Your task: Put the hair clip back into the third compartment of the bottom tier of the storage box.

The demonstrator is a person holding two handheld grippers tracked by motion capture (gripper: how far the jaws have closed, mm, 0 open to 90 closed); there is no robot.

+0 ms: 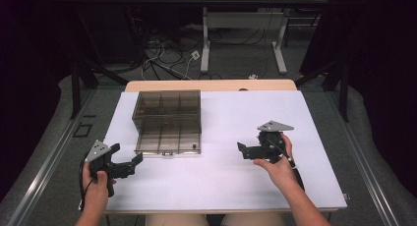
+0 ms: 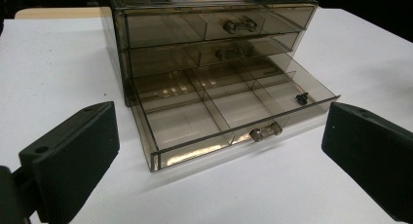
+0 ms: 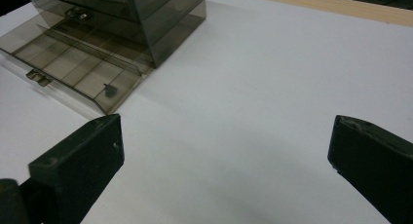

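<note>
Open left claw (image 2: 219, 151); drawer (image 2: 234, 112) holds small black part (image 2: 302, 98).

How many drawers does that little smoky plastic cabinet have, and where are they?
3. The top drawer and middle drawer are pushed in. The bottom drawer is pulled out onto the table, with a small dark object in its front corner compartment.

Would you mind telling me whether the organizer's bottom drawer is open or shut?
Open: the bottom drawer is pulled out of the smoky plastic organizer, its compartments exposed; a small dark item lies inside.
</note>
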